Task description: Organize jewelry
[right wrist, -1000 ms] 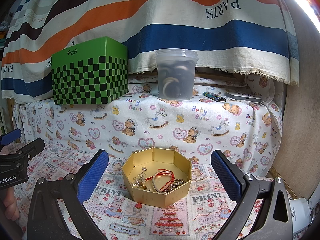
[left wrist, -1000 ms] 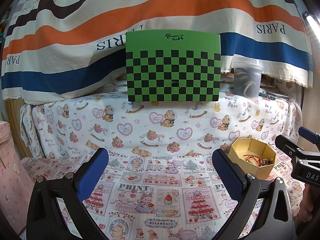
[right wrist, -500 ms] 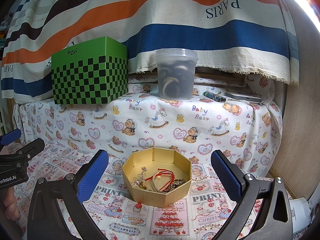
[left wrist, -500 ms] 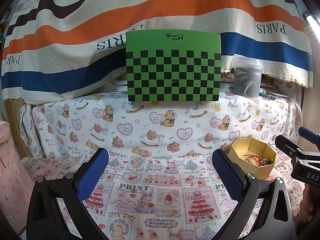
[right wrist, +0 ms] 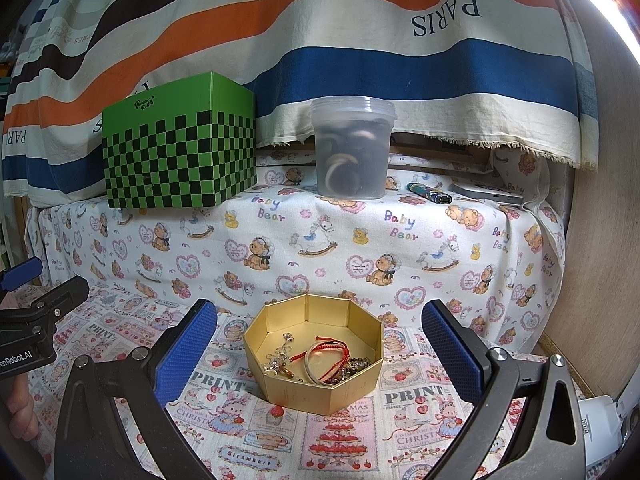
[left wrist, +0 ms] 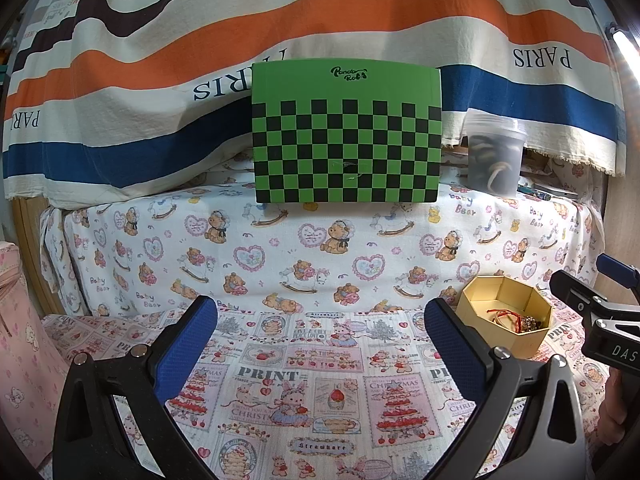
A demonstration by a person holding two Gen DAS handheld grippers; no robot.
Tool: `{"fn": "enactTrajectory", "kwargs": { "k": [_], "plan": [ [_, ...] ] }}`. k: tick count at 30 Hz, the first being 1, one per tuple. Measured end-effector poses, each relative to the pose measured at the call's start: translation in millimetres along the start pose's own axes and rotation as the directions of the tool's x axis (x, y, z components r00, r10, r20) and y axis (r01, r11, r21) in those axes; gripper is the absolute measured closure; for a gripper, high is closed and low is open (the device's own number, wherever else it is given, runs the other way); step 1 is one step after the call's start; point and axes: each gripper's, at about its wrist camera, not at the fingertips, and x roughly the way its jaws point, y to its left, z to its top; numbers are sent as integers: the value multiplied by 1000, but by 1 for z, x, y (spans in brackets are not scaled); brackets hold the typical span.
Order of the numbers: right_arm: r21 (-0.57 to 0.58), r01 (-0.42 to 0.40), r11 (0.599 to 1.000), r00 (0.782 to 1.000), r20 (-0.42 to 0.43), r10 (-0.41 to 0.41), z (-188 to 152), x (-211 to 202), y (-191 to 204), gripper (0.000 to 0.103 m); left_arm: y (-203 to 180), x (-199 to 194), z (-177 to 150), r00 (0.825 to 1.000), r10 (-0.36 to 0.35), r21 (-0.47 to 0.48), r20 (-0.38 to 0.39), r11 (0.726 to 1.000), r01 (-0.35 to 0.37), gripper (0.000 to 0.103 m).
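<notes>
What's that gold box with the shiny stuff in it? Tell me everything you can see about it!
The gold box is a low, open tray with eight straight sides and no lid, and it looks like gold card. It sits flat on the printed cloth, in front of the raised ledge. Inside lies a tangle of jewelry: a red cord bracelet, a pale bangle, a silvery chain and small dark beads. The right tool is open just before it, not touching. Nothing else touches it.

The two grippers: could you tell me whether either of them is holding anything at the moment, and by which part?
Nothing is held. The left gripper and the right gripper are both open and empty; the jewelry lies in the gold box.
</notes>
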Motion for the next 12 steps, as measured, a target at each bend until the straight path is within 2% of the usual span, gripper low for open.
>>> {"fn": "enactTrajectory", "kwargs": {
  "k": [12],
  "plan": [
    [-1, 0, 1000, 1000, -1, 0, 0, 0, 0, 0, 0, 0, -1, 1000, 1, 0, 0, 1000, -1, 0]
  ]
}}
